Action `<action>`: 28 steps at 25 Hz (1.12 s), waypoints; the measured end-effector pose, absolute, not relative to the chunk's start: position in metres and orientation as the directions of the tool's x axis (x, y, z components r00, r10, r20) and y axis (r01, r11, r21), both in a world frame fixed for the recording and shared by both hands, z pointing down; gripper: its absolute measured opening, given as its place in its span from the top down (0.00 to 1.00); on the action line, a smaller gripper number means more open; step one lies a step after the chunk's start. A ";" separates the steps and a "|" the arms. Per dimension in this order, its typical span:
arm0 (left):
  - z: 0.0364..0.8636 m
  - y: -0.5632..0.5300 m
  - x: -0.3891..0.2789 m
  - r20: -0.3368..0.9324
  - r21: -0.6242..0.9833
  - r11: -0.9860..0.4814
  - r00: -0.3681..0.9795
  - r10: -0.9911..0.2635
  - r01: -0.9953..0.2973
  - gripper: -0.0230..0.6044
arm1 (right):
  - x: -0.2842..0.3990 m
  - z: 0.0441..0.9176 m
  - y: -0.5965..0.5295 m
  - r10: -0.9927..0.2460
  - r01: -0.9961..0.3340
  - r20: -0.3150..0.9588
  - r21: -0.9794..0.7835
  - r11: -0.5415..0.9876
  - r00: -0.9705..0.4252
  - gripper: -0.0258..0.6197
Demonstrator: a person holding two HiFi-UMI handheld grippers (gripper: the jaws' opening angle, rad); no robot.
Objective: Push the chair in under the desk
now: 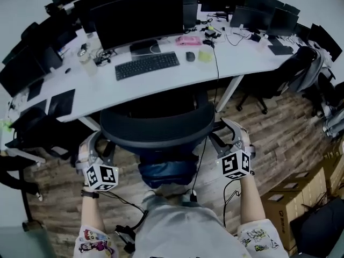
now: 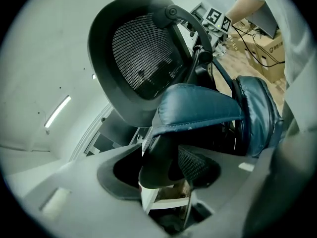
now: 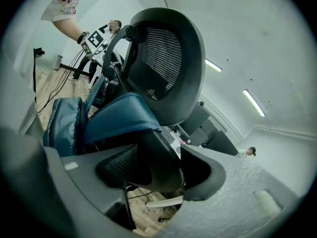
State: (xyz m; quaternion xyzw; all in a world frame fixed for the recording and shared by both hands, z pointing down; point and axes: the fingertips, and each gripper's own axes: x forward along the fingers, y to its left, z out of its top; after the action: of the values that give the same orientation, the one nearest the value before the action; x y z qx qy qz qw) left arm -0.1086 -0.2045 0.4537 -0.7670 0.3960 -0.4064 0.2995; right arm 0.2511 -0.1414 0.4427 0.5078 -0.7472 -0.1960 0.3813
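A black mesh office chair [image 1: 156,126] stands right in front of me, its back facing me and its seat reaching under the white desk [image 1: 177,75]. A blue cushion [image 1: 161,173] hangs on the back of the chair. My left gripper [image 1: 100,142] is shut on the chair's left armrest [image 2: 161,165]. On the other side my right gripper [image 1: 229,131] is shut on the right armrest [image 3: 158,167]. In both gripper views the black armrest fills the gap between the jaws, with the mesh backrest [image 2: 146,53] and the blue cushion [image 3: 119,115] above.
On the desk are a keyboard [image 1: 147,65], a mouse [image 1: 190,56], a large monitor [image 1: 138,18] and cables. Another chair with a jacket [image 1: 302,71] stands at the right, dark chairs [image 1: 21,144] at the left. Cardboard boxes [image 1: 290,193] sit on the wood floor at my right.
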 end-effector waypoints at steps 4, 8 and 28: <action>0.454 -0.197 -0.099 0.383 -0.783 -0.486 0.316 -0.868 -0.389 0.59 | 0.263 0.443 -0.150 -0.899 -0.588 0.366 0.682 0.435 -0.239 0.55; 0.455 -0.195 -0.091 0.390 -0.779 -0.485 0.298 -0.871 -0.398 0.58 | 0.271 0.441 -0.159 -0.893 -0.571 0.362 0.686 0.450 -0.269 0.55; 0.452 -0.257 -0.079 0.366 -0.775 -0.440 0.244 -0.898 -0.454 0.58 | 0.285 0.440 -0.252 -0.876 -0.543 0.374 0.687 0.483 -0.305 0.55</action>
State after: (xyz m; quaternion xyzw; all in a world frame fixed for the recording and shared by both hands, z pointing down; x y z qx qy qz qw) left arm -0.0785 -0.2569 0.4523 -0.7414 0.4559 -0.4124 0.2689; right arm 0.2853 -0.2519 0.4405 0.4571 -0.7763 -0.2231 0.3725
